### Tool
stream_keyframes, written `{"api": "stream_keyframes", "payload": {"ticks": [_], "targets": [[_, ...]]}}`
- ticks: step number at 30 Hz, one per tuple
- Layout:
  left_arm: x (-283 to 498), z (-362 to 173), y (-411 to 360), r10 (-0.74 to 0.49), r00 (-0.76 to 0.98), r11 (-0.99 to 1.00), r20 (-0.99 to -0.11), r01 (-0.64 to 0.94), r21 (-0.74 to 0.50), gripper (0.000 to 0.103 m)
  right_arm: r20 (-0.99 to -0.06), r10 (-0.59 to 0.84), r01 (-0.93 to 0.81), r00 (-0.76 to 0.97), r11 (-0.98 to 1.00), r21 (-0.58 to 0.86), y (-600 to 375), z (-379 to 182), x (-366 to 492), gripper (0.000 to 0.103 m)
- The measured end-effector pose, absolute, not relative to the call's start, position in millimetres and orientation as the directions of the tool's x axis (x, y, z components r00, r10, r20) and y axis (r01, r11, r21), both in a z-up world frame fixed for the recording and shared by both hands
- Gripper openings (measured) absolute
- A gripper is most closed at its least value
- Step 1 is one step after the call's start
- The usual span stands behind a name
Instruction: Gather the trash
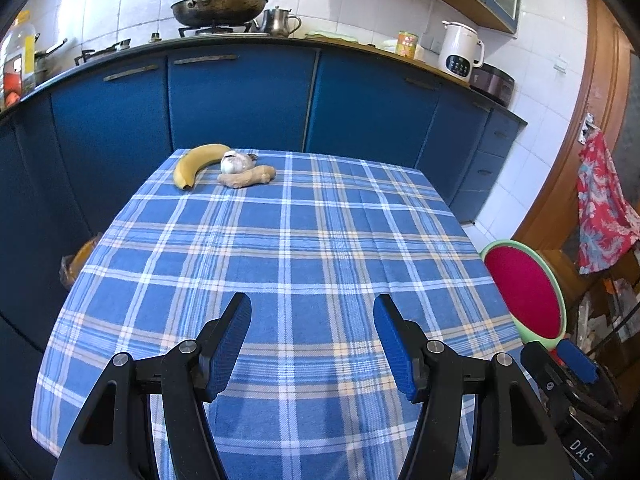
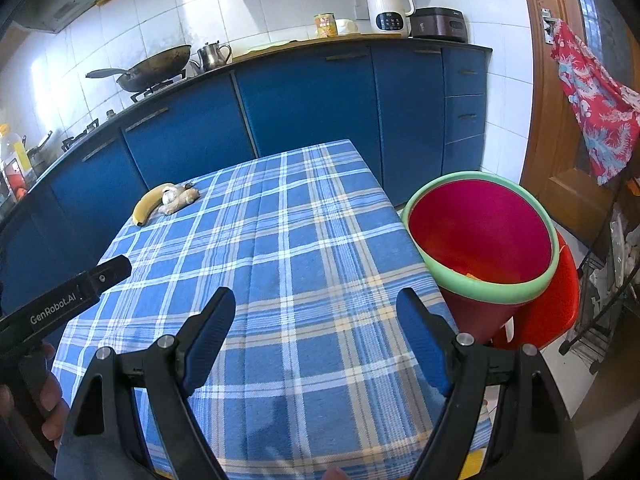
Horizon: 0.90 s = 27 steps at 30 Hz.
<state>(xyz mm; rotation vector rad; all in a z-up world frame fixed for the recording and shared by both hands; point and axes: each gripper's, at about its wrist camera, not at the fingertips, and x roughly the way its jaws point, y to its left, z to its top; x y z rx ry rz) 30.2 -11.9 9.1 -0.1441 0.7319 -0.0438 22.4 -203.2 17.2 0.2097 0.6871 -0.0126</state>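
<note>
A banana [image 1: 198, 163], a garlic bulb [image 1: 237, 162] and a piece of ginger [image 1: 247, 177] lie together at the far left corner of the table with the blue plaid cloth [image 1: 288, 248]. They also show in the right wrist view: banana [image 2: 149, 204], garlic [image 2: 169, 195], ginger [image 2: 181, 202]. A red bin with a green rim [image 2: 480, 236] stands at the table's right side on a red stool [image 2: 556, 300]; it also shows in the left wrist view [image 1: 528, 294]. My left gripper [image 1: 312, 308] is open and empty over the near table. My right gripper [image 2: 316, 304] is open and empty, near the bin.
Blue kitchen cabinets [image 1: 240, 100] run behind the table, with a wok [image 1: 218, 7], a metal teapot [image 1: 280, 21] and a white kettle [image 1: 460, 50] on the counter. A wooden door [image 2: 568, 120] with a red cloth [image 2: 592, 100] hanging stands at the right.
</note>
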Motion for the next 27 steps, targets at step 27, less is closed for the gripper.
{"api": "stream_keyframes", "payload": {"ticks": [27], "targets": [[29.4, 9.7, -13.9, -0.087, 0.746, 0.990, -0.660, -0.010, -0.143, 0.065, -0.634, 0.058, 0.083, 0.771, 0.978, 0.190, -202.3, 14.9, 21.8, 0.082]]}}
